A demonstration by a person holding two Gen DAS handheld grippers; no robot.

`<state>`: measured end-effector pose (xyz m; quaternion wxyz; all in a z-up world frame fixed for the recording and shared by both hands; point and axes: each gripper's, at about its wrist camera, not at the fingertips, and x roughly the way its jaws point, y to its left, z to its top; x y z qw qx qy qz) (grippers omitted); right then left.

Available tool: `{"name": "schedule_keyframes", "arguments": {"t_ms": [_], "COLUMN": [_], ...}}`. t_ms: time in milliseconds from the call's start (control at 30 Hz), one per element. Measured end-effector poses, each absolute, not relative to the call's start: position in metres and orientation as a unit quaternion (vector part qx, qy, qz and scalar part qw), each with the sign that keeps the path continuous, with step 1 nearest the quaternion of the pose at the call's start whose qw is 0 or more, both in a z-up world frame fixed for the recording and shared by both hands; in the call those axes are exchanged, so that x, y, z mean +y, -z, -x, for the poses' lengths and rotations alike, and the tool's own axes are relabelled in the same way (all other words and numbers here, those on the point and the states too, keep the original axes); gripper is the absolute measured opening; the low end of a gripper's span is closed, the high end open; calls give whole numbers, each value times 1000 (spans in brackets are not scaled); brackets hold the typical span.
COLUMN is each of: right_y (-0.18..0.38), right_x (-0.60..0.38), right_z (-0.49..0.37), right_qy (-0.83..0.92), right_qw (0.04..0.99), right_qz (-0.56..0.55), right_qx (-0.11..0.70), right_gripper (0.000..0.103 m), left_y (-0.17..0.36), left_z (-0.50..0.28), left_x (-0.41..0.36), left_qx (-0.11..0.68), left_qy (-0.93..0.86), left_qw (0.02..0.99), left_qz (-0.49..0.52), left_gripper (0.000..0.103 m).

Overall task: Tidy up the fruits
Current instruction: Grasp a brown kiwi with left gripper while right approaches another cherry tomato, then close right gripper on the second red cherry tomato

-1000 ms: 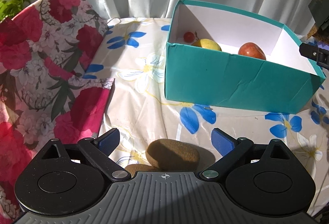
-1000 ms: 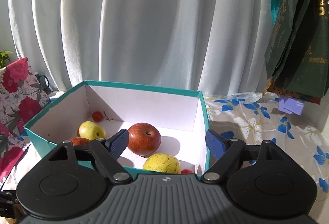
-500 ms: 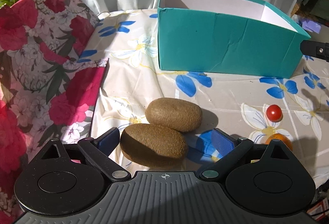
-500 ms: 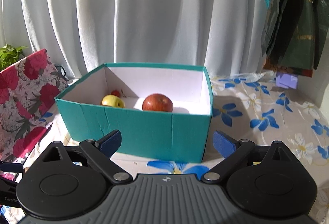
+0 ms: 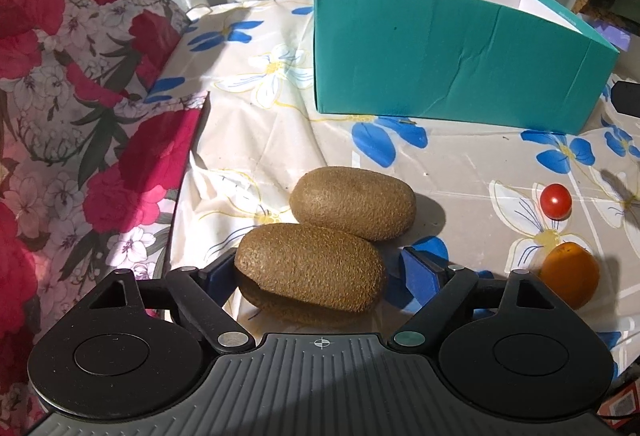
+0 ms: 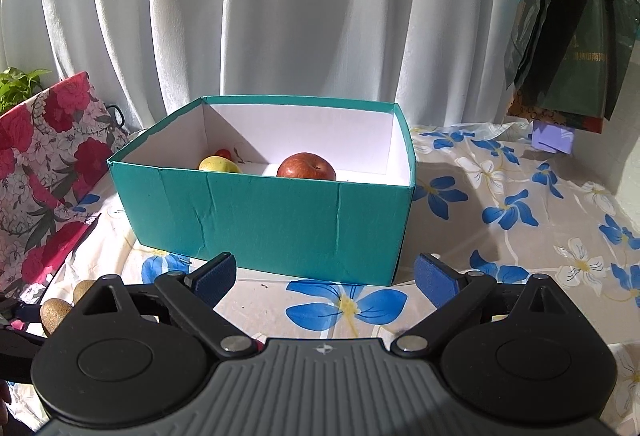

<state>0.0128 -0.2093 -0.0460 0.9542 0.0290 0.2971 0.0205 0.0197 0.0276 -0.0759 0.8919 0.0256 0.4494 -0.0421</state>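
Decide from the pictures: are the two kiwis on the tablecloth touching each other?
Touching. The left wrist view shows the near kiwi pressed against the far kiwi, with no tablecloth showing between them where they meet.

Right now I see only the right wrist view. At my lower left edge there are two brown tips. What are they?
Observer: Kiwis. The near kiwi and the far kiwi lie touching, in front of the box.
Operator: Do the left tongs hold one?
Observer: Not yet. The left tongs straddle the near kiwi. Their jaws have just been closing, but a gap shows on one side.
Operator: Is other fruit outside the box?
Observer: Yes, a tomato and an orange, right of the kiwis.
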Motion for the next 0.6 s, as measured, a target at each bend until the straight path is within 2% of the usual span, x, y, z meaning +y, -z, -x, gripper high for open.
{"name": "schedule_keyframes", "arguments": {"t_ms": [200, 367, 600], "right_y": [46, 46, 46], "right_x": [-206, -200, -194], "right_z": [-11, -9, -9], "right_qy": [-19, -24, -30], "right_qw": [953, 952, 951], "right_qz": [-25, -23, -15], "right_qx": [302, 306, 306], "right_gripper": [96, 96, 96], "left_y": [76, 74, 71], "left_z": [-20, -20, -20], "left_x": [28, 31, 31], "left_qx": [451, 449, 452], "left_qy": [40, 34, 32], "left_qw": [891, 892, 891], "left_qz": [-26, -25, -28], "left_gripper": [86, 78, 76]}}
